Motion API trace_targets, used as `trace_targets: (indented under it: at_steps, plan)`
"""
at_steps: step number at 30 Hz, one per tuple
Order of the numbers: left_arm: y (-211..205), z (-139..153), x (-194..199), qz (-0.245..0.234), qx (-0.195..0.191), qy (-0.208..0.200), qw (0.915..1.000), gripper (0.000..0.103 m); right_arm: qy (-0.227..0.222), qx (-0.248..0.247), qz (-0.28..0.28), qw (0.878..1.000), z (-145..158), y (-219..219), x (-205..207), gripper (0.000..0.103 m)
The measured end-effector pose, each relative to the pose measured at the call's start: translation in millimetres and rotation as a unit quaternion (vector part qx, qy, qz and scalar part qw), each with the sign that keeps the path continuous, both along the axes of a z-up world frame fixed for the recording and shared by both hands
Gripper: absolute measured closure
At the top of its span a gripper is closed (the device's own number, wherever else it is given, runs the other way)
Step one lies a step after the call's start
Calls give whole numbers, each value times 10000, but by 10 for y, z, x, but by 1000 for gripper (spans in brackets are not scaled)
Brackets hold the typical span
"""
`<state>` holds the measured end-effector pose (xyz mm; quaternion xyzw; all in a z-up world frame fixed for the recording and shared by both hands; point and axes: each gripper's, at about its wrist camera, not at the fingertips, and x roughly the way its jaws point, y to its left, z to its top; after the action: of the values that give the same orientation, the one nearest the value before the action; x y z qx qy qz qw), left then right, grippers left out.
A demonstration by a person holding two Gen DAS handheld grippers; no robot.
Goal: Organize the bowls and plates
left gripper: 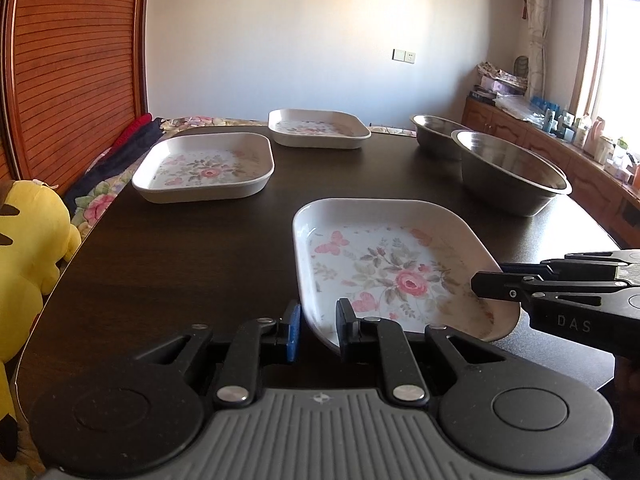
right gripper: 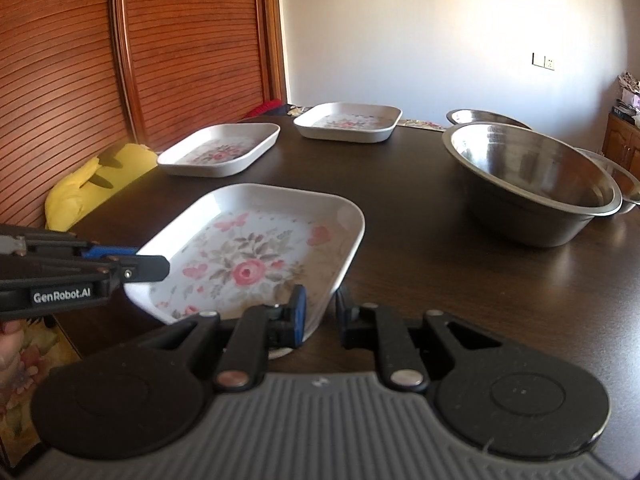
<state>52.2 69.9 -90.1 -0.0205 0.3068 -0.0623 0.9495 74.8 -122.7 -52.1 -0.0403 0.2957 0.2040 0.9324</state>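
A square floral plate (left gripper: pixel 384 264) (right gripper: pixel 256 256) is held at its near edge, tilted, over the dark table (left gripper: pixel 192 264). My left gripper (left gripper: pixel 318 328) has one finger each side of its near left rim. My right gripper (right gripper: pixel 320 312) straddles its near right rim and shows in the left wrist view (left gripper: pixel 492 284). Both look shut on the rim. Two more floral plates (left gripper: pixel 206 168) (left gripper: pixel 318 128) sit further back. Two steel bowls (left gripper: pixel 508 172) (left gripper: pixel 438 134) stand at the right.
A yellow plush toy (left gripper: pixel 28 256) sits off the table's left edge by a wooden slatted door (left gripper: pixel 68 60). A floral bedspread with dark clothes (left gripper: pixel 120 152) lies behind. A cluttered wooden cabinet (left gripper: pixel 560 136) runs under the window at right.
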Motion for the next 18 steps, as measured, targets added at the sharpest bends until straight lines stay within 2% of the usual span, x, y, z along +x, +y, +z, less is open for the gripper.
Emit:
trace_targets:
  at_steps: [7, 18]
  plan:
    - [93, 134, 5, 82, -99, -168, 9998, 67, -261, 17, -24, 9997, 204, -57, 23, 82]
    - [404, 501, 320, 387, -26, -416, 9984, 60, -620, 36, 346, 9975, 652, 171, 305, 81]
